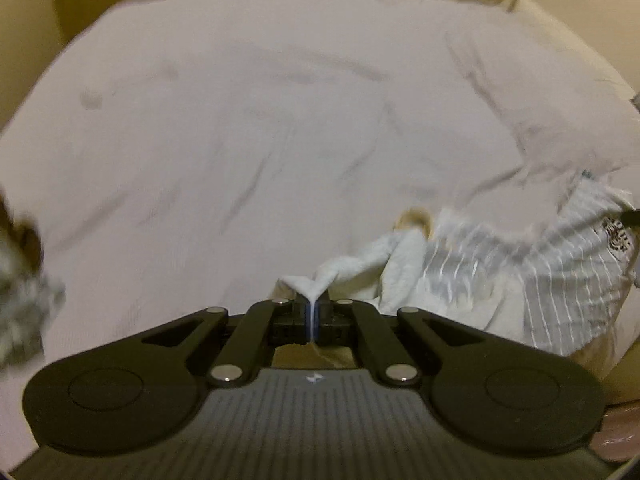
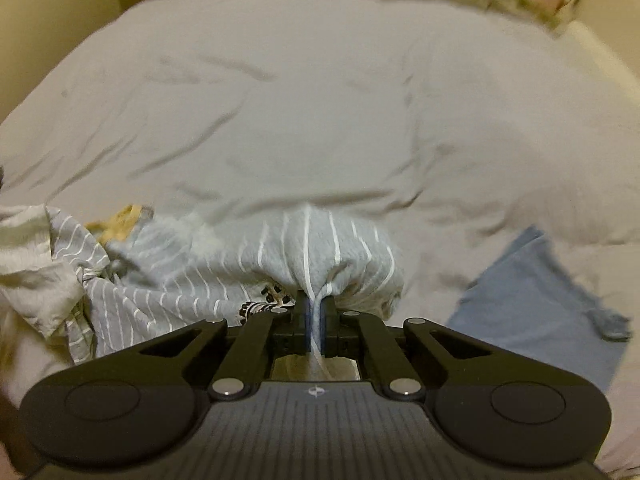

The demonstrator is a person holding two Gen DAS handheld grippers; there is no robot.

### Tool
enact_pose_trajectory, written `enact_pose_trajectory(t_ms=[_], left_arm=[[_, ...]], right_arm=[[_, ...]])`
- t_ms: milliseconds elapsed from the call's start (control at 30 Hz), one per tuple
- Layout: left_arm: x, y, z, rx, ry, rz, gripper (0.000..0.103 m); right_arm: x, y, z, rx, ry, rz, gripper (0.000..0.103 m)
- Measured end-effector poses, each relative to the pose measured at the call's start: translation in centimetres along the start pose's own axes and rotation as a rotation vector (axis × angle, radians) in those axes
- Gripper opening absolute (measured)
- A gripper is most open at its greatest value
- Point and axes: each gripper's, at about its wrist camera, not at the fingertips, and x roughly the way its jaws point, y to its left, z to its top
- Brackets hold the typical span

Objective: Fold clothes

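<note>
While the grey striped shirt [image 2: 224,276] is pinched at two points, it hangs bunched just ahead of both claws over the bed [image 2: 320,100]. The left claw [image 1: 311,312] is closed on a pale fold of it, the right claw [image 2: 316,320] on a striped fold. Both should be drawn apart evenly, so the cloth is spread flat before folding. A blue cloth [image 2: 536,300] lies right of the right claw.

Left gripper [image 1: 311,312]: jaws drawn together at the 12 o'clock end of its black linkage, pinching a fold of white cloth. Right gripper [image 2: 315,316]: jaws likewise closed at 12 o'clock, clamping a bunched fold of grey striped fabric. Both point forward, level.
</note>
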Motion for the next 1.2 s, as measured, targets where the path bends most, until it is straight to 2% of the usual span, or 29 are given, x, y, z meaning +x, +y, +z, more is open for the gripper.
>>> enact_pose_trajectory(t_ms=[133,267,467,600,667,733,867,933,1000,1100,1167,1200], left_arm=[[-2.4,-0.6,4.5,0.080,-0.136,-0.019,0.000],[-3.7,0.0,5.0,0.122,-0.164,-0.016,0.000],[-2.0,2.3,-1.4,0.113,0.006,0.032,0.000],[-1.5,4.8,-6.3,0.048,0.117,0.069,0.000],[-1.5,6.0,-8.2,0.004,0.158,0.075,0.000],[-1.8,7.0,-9.7,-0.034,0.183,0.072,0.000],[-2.5,7.7,-10.4,-0.083,0.168,0.058,0.002],[-2.8,7.9,-10.3,-0.130,0.152,0.029,0.019],[-3.0,8.2,-9.9,-0.170,0.134,0.001,0.028],[-2.6,8.4,-8.9,-0.194,0.123,0.006,0.032],[-1.2,9.0,-8.5,-0.228,0.161,0.014,0.033],[-0.4,9.3,-8.3,-0.246,0.183,0.018,0.037]], right_arm=[[-5.2,-1.2,0.3,0.081,-0.113,-0.036,0.002],[-8.4,-0.2,-2.3,0.104,-0.113,0.005,0.003],[-5.6,5.0,-9.1,0.070,0.094,0.118,0.003],[-3.0,8.9,-12.3,-0.034,0.303,0.230,0.005],[-2.7,10.1,-12.7,-0.075,0.332,0.232,0.013],[-2.7,10.4,-12.0,-0.068,0.326,0.228,0.026],[-3.0,10.5,-8.8,-0.080,0.231,0.267,0.035],[-2.3,10.6,-7.0,-0.124,0.174,0.272,0.040],[-1.1,10.5,-4.8,-0.157,0.128,0.278,0.041],[2.0,10.0,-1.1,-0.198,0.082,0.290,0.045],[5.0,10.1,1.3,-0.256,0.075,0.289,0.045],[6.8,10.3,2.4,-0.293,0.083,0.291,0.045]])
